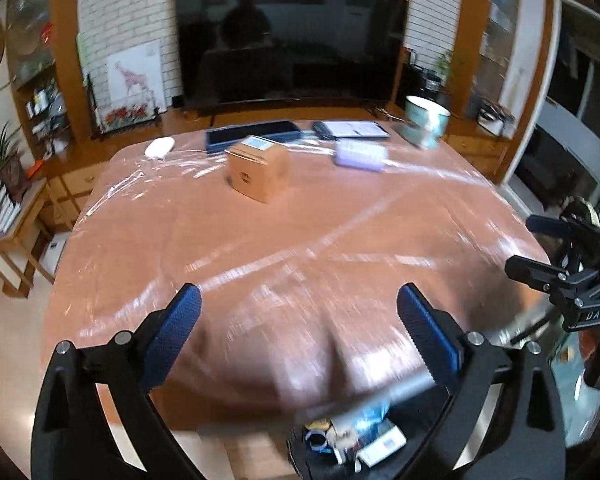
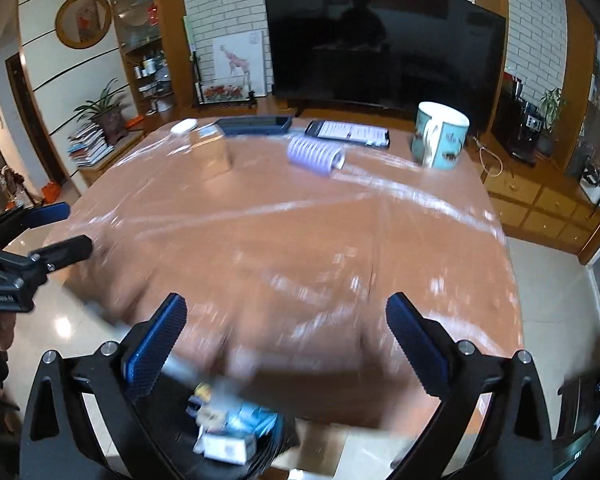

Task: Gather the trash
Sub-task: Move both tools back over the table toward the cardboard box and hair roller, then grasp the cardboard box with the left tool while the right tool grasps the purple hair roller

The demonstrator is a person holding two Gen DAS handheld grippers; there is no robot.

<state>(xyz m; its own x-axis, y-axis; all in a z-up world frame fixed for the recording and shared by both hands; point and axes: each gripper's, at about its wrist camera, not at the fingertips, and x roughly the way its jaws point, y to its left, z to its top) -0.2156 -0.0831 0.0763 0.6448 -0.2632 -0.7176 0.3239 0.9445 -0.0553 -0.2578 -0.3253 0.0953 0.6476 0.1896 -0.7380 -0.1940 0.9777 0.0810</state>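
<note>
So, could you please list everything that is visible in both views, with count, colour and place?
table: one, brown under clear plastic, centre
cardboard box: one, tan, far left part of table
mug: one, teal and white, far right corner
ribbed roll: one, lilac, lying between box and mug
flat case: one, dark blue, far edge
tablet-like device: one, dark with lit screen, far edge
small oval thing: one, white, far left edge
television: one, black, behind table
bin with trash: one, dark, below near table edge, blurred
left claw: one, black with blue pads, open, empty
right claw: one, same colours, open, empty
</note>
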